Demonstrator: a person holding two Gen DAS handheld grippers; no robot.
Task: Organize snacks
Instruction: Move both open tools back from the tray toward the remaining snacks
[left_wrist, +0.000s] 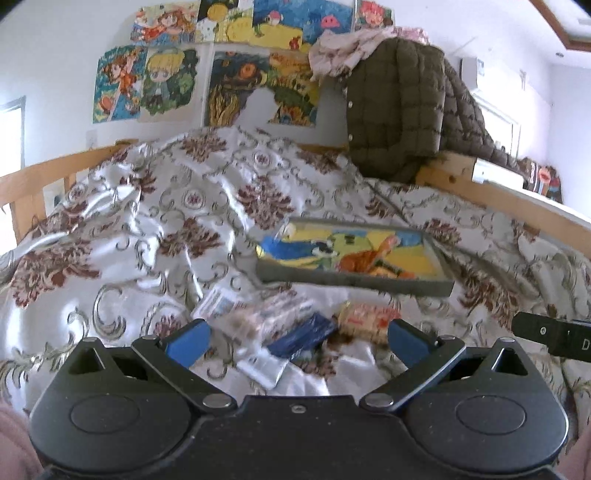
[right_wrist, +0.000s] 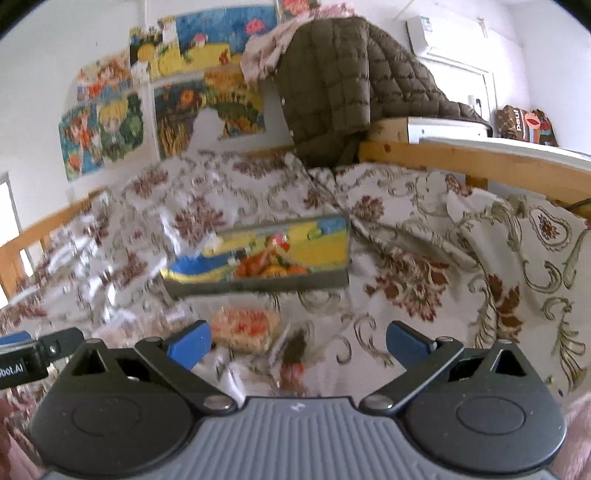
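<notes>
A big flowery blanket covers the bed. On it sits a flat tray, likely there to hold the snacks, which lie loose just in front of it. The left gripper and right gripper both hang wide open above the snacks, holding nothing.

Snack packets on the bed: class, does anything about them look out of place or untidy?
Yes. The snack packets lie loose in an overlapping heap on the patterned bedcover, in front of the tray rather than in it. Both grippers, left and right, are open and empty.
</notes>
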